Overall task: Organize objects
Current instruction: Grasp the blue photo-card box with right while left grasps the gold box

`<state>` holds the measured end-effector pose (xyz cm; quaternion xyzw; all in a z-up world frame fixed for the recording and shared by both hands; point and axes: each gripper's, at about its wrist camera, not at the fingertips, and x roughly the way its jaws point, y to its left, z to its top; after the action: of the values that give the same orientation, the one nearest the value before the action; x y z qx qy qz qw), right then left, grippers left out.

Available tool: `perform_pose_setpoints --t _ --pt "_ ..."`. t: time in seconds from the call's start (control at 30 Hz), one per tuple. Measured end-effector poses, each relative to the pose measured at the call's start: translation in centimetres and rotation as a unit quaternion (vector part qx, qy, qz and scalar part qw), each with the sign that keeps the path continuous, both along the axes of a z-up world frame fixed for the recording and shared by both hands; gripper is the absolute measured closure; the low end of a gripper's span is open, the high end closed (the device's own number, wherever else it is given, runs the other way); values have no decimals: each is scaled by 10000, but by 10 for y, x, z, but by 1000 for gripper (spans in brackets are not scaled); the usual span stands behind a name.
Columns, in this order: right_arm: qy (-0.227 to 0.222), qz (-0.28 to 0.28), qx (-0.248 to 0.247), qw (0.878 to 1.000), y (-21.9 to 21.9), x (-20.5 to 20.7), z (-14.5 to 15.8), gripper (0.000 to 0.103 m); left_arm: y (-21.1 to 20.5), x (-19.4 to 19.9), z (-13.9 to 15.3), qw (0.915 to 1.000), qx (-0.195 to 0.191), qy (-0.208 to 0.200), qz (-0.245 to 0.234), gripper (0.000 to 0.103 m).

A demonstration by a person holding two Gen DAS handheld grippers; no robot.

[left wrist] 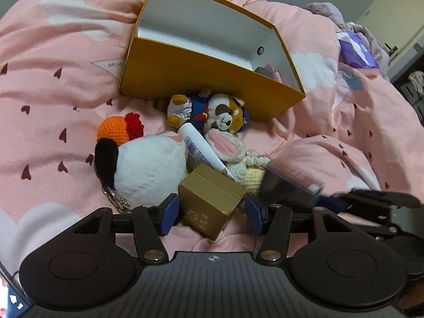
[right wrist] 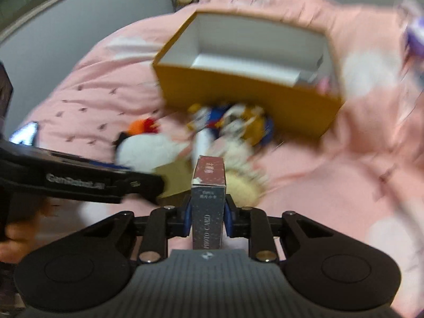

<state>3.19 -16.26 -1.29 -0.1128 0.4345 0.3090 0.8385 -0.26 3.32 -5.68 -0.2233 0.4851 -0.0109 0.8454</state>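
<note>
While the left wrist view is showing the pile on the pink bedspread point(left wrist: 53, 100) sharply, the right wrist view is blurring it and is instead showing the photo card box point(right wrist: 208, 201) that the right claw point(right wrist: 208, 218) is gripping, its blue pads pressing on both narrow sides. That dark box is pointing its long axis straight ahead along the fingers, toward the open yellow box point(right wrist: 238, 95) beyond. In the left view, the left claw point(left wrist: 210, 214) is standing wide, its pads flanking the small gold carton point(left wrist: 212, 201) without touching it. Behind the carton a white tube point(left wrist: 204, 151) is lying slantwise, cap end near the carton, between a white plush point(left wrist: 148, 167) and a crocheted bunny point(left wrist: 225, 145), with a dog doll point(left wrist: 212, 111) lying against the yellow box's wall.
</note>
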Motion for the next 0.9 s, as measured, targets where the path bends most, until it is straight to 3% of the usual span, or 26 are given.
perform_pose_setpoints --t 0.07,0.2,0.4,0.47,0.63,0.7,0.77,0.9 --pt "-209 -21 -169 9996 -3 5 1 78 2 4 -2 9998 -191 81 74 39" --pt "61 8 -194 9998 -4 18 -10 78 -2 15 -7 9989 -138 359 267 39" --pt "91 306 -167 9994 9 18 -21 77 1 25 -14 9954 -434 622 580 39" --pt "266 388 13 9989 8 23 -21 77 3 27 -16 9942 -517 661 669 39" --pt "921 617 378 9931 10 21 -32 77 5 29 -15 9934 -296 726 833 39" --pt "1192 755 623 9880 8 20 -34 77 7 28 -16 9930 -389 780 796 38" --pt "1488 924 901 9804 9 17 -35 77 5 28 -16 9935 -205 859 725 38" --pt "1461 712 598 9849 12 15 -41 79 -1 28 -12 9946 -144 907 489 38"
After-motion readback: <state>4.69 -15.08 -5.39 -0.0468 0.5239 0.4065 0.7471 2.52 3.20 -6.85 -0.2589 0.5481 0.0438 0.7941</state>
